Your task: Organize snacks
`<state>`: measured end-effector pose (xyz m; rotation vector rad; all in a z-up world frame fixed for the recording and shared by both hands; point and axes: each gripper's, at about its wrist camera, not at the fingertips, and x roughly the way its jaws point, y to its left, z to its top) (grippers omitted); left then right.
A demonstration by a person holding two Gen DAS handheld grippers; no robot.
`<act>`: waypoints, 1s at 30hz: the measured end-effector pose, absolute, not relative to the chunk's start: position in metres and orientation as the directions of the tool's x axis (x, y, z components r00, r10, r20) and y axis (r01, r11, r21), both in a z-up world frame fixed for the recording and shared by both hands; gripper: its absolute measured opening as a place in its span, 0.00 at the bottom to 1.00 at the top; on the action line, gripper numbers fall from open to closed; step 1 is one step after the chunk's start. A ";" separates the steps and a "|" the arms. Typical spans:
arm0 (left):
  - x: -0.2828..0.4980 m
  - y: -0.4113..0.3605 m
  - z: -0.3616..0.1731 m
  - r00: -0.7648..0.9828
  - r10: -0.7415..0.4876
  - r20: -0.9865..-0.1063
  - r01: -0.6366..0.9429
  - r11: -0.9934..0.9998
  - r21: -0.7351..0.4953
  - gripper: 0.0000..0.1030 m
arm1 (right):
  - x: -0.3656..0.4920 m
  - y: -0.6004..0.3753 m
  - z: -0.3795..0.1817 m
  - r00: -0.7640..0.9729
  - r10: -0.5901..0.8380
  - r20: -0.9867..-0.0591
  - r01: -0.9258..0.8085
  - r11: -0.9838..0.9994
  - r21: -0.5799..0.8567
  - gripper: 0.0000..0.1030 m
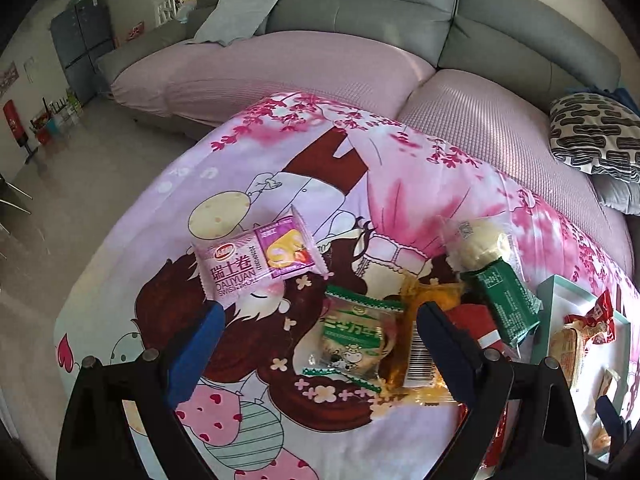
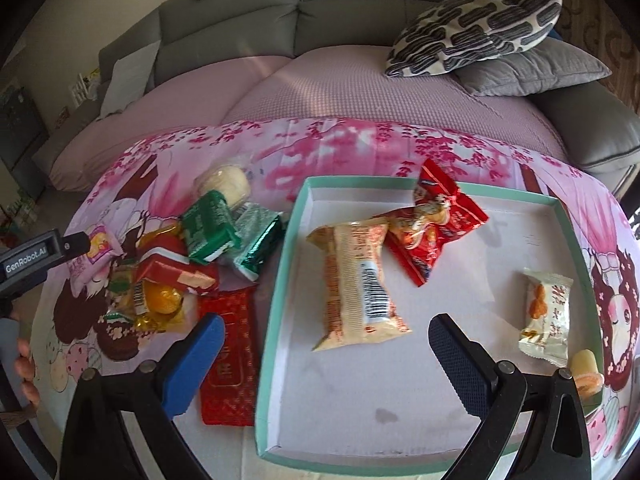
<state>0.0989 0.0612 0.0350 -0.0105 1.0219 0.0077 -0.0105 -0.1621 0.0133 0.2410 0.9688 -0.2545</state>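
Left wrist: my left hand-held gripper (image 1: pixel 320 340) hangs spread over a green-trimmed snack (image 1: pixel 350 338), pink roll pack (image 1: pixel 256 260) at ten o'clock. Right wrist: right hand-held gripper (image 2: pixel 326 344) spread, empty, above the teal tray (image 2: pixel 280 280); beige packet (image 2: pixel 354 284) at twelve.

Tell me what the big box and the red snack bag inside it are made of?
The box looks like cardboard: thin stiff walls, matte white inside, teal rim, with a couple of faint stains on the floor. The red snack bag looks like glossy plastic film: it crinkles, shines in the light, and has crimped ends. I can't be sure of either from looks alone.
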 end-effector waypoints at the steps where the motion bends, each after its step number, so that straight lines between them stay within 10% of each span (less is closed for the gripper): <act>1: 0.100 0.063 0.034 0.522 -0.001 -0.853 -0.012 1.000 -0.008 0.94 | -0.008 -0.156 0.013 0.542 -0.095 -0.835 0.304 0.948 0.089 1.00; 30: 0.127 0.074 -0.029 0.322 -0.135 -0.937 0.005 0.990 -0.141 0.98 | 0.024 -0.091 -0.031 0.477 0.019 -0.879 0.116 0.990 0.085 0.68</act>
